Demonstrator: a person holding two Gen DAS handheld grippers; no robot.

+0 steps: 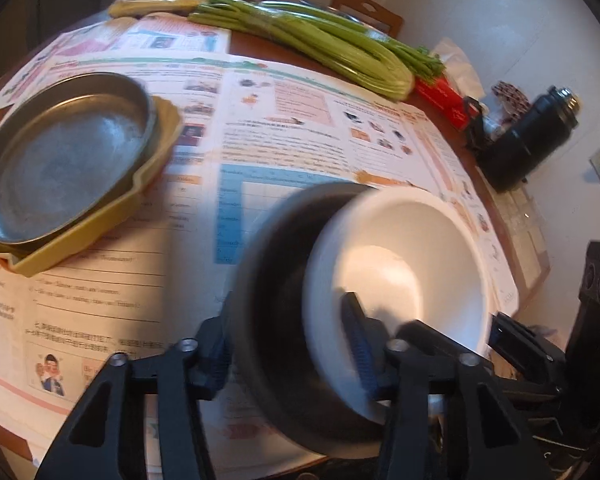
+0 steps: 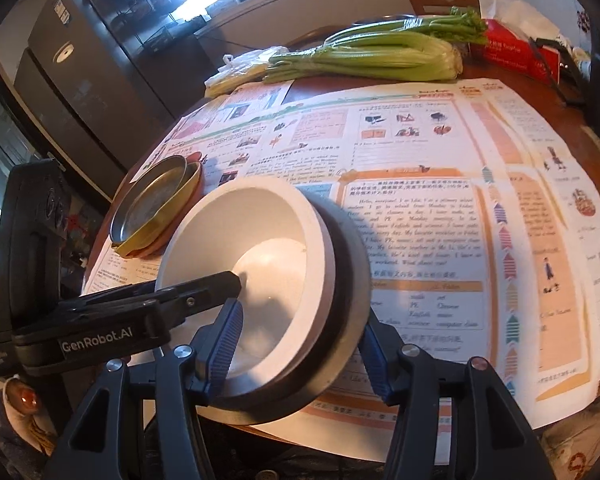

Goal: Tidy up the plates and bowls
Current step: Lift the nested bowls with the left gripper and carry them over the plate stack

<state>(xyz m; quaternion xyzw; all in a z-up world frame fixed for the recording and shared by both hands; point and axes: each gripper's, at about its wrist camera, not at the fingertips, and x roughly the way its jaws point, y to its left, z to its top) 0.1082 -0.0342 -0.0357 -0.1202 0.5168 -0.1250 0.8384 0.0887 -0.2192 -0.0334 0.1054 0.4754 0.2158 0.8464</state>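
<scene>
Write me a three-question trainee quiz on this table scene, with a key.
1. True or false: the white bowl sits nested inside the black bowl.
2. The metal plate lies on: A) the yellow plate; B) the celery; C) bare paper.
3. How many grippers straddle the nested bowls' wall?

Key: 1 true. 2 A. 3 two: the left gripper and the right gripper each have one finger inside the white bowl and one outside the black bowl.

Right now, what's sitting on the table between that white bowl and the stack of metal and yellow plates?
Nothing but printed paper sheets. In the left wrist view, only that paper separates the white bowl from the plate stack.
</scene>
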